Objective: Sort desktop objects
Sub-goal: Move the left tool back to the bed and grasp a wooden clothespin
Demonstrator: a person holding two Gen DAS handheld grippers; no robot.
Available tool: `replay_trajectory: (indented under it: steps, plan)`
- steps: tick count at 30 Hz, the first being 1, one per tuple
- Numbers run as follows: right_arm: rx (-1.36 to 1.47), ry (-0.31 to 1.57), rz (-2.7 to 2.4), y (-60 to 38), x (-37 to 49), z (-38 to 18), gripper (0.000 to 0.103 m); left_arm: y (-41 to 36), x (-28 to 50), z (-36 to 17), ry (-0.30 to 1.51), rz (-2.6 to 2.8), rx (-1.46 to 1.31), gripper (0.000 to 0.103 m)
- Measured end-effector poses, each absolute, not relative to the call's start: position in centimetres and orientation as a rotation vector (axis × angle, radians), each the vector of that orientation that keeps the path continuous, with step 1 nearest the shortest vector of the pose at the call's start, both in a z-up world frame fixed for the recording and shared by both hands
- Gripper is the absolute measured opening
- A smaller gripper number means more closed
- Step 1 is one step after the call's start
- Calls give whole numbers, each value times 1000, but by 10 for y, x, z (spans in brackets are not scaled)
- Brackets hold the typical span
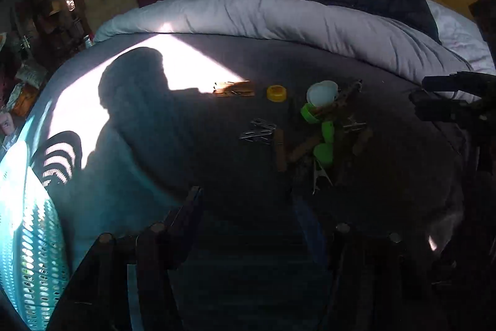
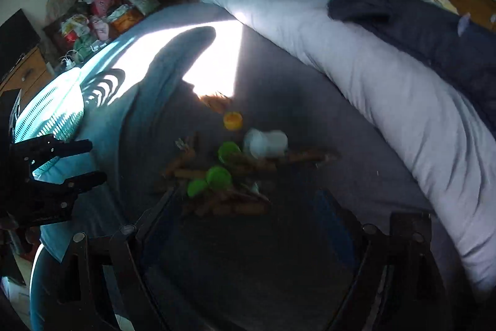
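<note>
Both sets of jaws apart, nothing between them: left gripper (image 1: 248, 200) low centre, right gripper (image 2: 248, 194) low centre. Mid-frame on grey bedsheet (image 1: 387, 176): heaped wooden clothespins (image 2: 229, 207), green plastic caps (image 1: 322, 141), round yellow cap (image 1: 276, 92), white cup (image 1: 322, 93), metal clips (image 1: 259, 131).

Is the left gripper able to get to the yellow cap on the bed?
Probably yes. The left gripper is open and empty, and the yellow cap lies alone on the bed sheet, left of the pile, with nothing between.
</note>
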State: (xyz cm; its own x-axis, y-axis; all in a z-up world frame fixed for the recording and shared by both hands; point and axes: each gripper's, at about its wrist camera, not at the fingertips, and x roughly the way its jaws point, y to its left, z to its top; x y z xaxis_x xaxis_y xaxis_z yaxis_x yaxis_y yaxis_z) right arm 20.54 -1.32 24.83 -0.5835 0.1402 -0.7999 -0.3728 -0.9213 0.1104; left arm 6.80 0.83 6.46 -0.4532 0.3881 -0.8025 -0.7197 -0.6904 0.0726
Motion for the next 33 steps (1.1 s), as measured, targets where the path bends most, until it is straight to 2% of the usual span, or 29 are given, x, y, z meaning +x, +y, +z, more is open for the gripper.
replay_trajectory:
  steps: [3, 15, 18, 20, 22, 23, 24, 25, 27, 33]
  plan:
    - [-1238, 467, 2523, -9, 236, 227, 87, 23, 63, 45, 534, 2124, -1040, 53]
    - [-1194, 794, 2469, 14, 273, 180, 86, 36, 51, 30, 598, 1967, -1009, 51]
    - [-1176, 818, 2474, 17, 274, 178, 86, 46, 47, 17, 606, 1930, -1049, 51]
    - [-1173, 801, 2480, 15, 273, 177, 86, 49, 50, 13, 609, 1929, -1039, 49]
    - [-1172, 780, 2493, 13, 274, 178, 85, 50, 52, 13, 578, 1914, -1036, 30]
    - [-1175, 775, 2507, 11, 273, 179, 81, 51, 53, 14, 564, 1910, -1037, 24]
    - [-1183, 769, 2522, 11, 271, 180, 73, 50, 54, 13, 565, 1914, -1037, 17]
    - [-1201, 761, 2546, 11, 268, 181, 69, 50, 57, 14, 567, 1922, -1034, 16]
    - [-1251, 695, 2611, 8, 257, 185, 52, 46, 62, 16, 542, 1937, -1042, 16]
    - [-1433, 251, 2783, 6, 205, 191, 48, 19, 66, 11, 420, 1982, -1105, 16]
